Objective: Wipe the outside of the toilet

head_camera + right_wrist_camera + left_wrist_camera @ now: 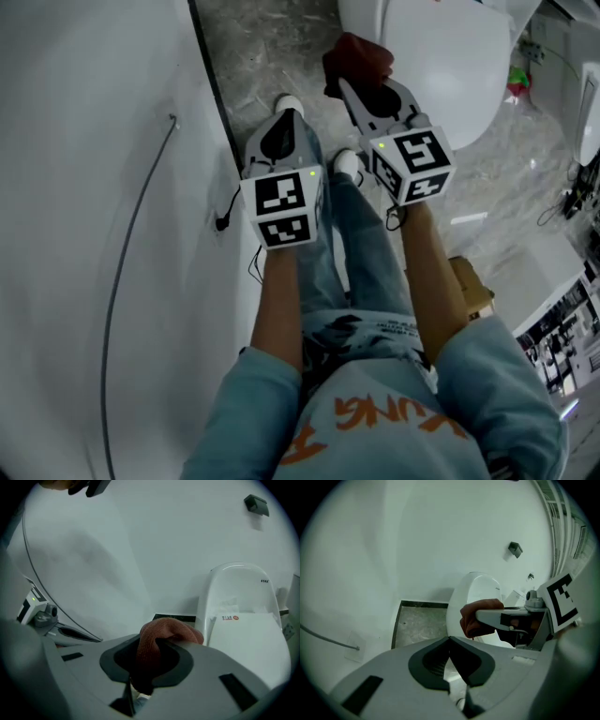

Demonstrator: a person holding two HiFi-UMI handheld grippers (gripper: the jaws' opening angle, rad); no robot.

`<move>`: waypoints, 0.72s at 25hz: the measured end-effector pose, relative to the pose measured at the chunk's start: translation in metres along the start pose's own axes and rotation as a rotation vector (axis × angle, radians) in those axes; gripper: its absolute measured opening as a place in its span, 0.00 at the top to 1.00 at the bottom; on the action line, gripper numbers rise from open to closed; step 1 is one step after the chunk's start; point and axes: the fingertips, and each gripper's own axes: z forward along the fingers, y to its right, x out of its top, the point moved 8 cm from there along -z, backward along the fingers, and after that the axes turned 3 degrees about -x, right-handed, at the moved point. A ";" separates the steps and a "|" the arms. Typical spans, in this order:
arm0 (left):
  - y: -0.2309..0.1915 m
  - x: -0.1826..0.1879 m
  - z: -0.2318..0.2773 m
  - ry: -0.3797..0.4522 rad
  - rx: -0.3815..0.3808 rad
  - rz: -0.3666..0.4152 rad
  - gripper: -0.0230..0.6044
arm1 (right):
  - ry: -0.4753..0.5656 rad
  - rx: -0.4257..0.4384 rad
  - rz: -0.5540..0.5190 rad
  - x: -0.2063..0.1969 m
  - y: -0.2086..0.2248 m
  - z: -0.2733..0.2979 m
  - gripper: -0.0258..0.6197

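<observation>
- A white wall (94, 234) fills the left of the head view, and it stands behind the toilet in both gripper views.
- A grey marbled floor (262, 56) runs as a strip along the foot of that wall and spreads out to the right.
- The toilet (441, 66) is at the far right, white and rounded. Its lid (248, 644) is down, so the inside of the bowl is hidden. A small red mark is seen near the lid's far edge.
- A person in a light blue top with orange lettering and blue jeans (366, 253) stands between wall and toilet, white shoes (289, 101) on the floor.
- The left gripper (286, 112) is held over the floor near the wall. In the left gripper view (450, 639) its jaws are closed tip to tip, with nothing between them.
- The right gripper (352, 89) is held further forward, towards the toilet's left side. In the right gripper view (154, 641) its jaws are clamped on the cloth.
- The cloth (361, 54) is reddish-brown and bunched — it bulges out past the jaw tips (164, 632). From the left gripper view it sits (476, 616) just against the toilet's (473, 590) left flank, but contact cannot be confirmed.
- A thin grey cable (131, 244) curves down the wall at the left.
- A small dark fitting (256, 504) is fixed high on the far wall, above the toilet.
</observation>
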 end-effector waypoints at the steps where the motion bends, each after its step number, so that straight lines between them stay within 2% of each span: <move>1: -0.005 -0.001 0.007 -0.005 -0.003 -0.003 0.96 | 0.000 -0.001 0.001 -0.003 0.001 0.009 0.87; 6: -0.030 -0.004 0.040 -0.034 -0.009 0.004 0.96 | 0.009 -0.042 0.028 -0.014 0.011 0.055 0.87; 10: -0.041 -0.010 0.057 -0.073 -0.020 -0.003 0.96 | -0.023 -0.092 0.033 -0.025 0.020 0.087 0.87; 18: -0.053 0.004 0.091 -0.119 -0.057 -0.064 0.96 | -0.094 -0.136 0.018 -0.018 0.053 0.147 0.87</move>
